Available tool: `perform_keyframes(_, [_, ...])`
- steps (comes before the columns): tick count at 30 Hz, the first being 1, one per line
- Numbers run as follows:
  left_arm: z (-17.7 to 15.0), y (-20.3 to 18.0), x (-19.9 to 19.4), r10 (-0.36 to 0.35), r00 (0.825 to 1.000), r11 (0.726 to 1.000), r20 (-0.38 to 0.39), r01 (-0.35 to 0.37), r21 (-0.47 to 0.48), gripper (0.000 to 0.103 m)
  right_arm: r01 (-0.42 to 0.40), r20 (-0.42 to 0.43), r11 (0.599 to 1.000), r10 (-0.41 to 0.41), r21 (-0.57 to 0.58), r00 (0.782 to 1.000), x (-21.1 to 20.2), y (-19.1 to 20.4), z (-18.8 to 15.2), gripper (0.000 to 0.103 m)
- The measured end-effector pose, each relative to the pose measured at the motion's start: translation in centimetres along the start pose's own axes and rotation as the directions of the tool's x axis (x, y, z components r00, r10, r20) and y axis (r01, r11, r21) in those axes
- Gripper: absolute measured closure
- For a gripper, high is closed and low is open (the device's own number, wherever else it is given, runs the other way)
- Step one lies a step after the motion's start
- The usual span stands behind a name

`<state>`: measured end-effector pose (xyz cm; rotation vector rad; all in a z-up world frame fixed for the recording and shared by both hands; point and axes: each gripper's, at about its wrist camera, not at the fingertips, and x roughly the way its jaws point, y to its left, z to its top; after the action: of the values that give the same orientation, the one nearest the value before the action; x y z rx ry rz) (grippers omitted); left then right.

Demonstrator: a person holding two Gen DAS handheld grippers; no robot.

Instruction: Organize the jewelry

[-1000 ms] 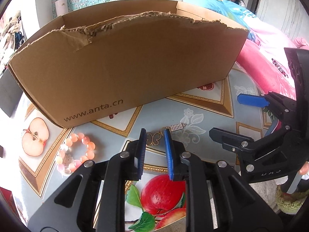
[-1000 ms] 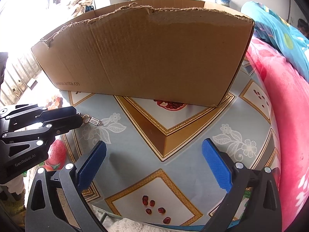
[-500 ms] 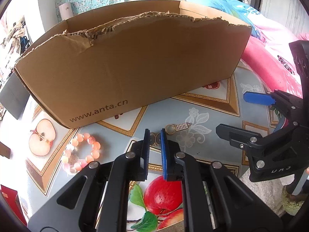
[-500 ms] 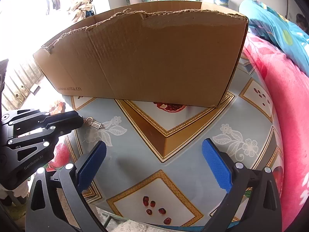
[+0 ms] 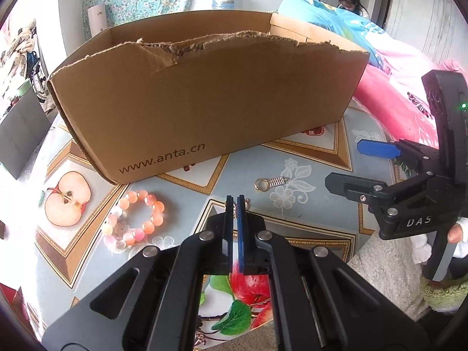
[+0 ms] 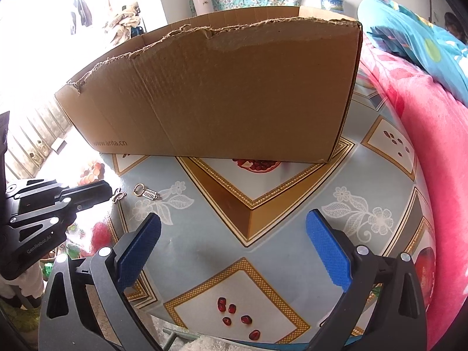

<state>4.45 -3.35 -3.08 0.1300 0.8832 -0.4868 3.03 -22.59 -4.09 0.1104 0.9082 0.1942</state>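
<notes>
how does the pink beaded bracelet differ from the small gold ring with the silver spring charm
The pink beaded bracelet is a wide loop of round pink and orange beads; the small gold ring with the silver spring charm is thin metal and far smaller. The bracelet lies near the cardboard box corner, left of the left gripper; the ring charm lies ahead and right of its fingertips. Both rest loose on the patterned tablecloth.

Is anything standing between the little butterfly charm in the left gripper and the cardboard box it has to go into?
The box's torn front wall faces the left gripper, which pinches the butterfly charm. Otherwise only the ring charm lies between.
</notes>
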Motion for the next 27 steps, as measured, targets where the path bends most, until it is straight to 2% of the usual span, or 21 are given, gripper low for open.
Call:
perform_keyframes(3, [-0.3, 0.0, -0.1, -0.04, 0.999, 0.999, -0.027, 0.04, -0.014, 0.099, 0.006, 0.001, 1.0, -0.006, -0.005, 1.0, 0.1, 0.4, 0.1, 0.006])
perform_keyframes(5, [-0.6, 0.0, -0.3, -0.092, 0.995, 0.995, -0.039, 0.09, -0.029, 0.099, 0.01, 0.003, 1.0, -0.01, -0.008, 1.0, 0.4, 0.8, 0.1, 0.006])
perform_keyframes(11, [-0.5, 0.3, 0.2, -0.19, 0.981, 0.978, -0.033, 0.186, -0.093, 0.099, 0.017, 0.009, 1.0, -0.017, -0.007, 1.0, 0.7, 1.1, 0.1, 0.006])
perform_keyframes(16, [-0.2, 1.2, 1.0, -0.179, 0.982, 0.973, -0.057, 0.168, -0.158, 0.098, 0.006, 0.008, 1.0, -0.006, 0.0, 1.0, 0.6, 1.0, 0.0, 0.006])
perform_keyframes(24, [0.0, 1.9, 0.9, -0.112, 0.992, 0.982, -0.06, 0.102, -0.158, 0.097, 0.017, 0.018, 1.0, -0.017, -0.006, 1.0, 0.6, 1.0, -0.2, 0.006])
perform_keyframes(26, [0.1, 1.7, 0.8, -0.109, 0.992, 0.983, -0.061, 0.099, -0.153, 0.093, 0.013, 0.016, 1.0, -0.013, -0.004, 1.0, 0.6, 1.0, -0.3, 0.006])
perform_keyframes(27, [0.1, 1.6, 0.7, -0.114, 0.992, 0.983, -0.061, 0.104, -0.149, 0.086, 0.011, 0.015, 1.0, -0.011, -0.002, 1.0, 0.6, 1.0, -0.3, 0.006])
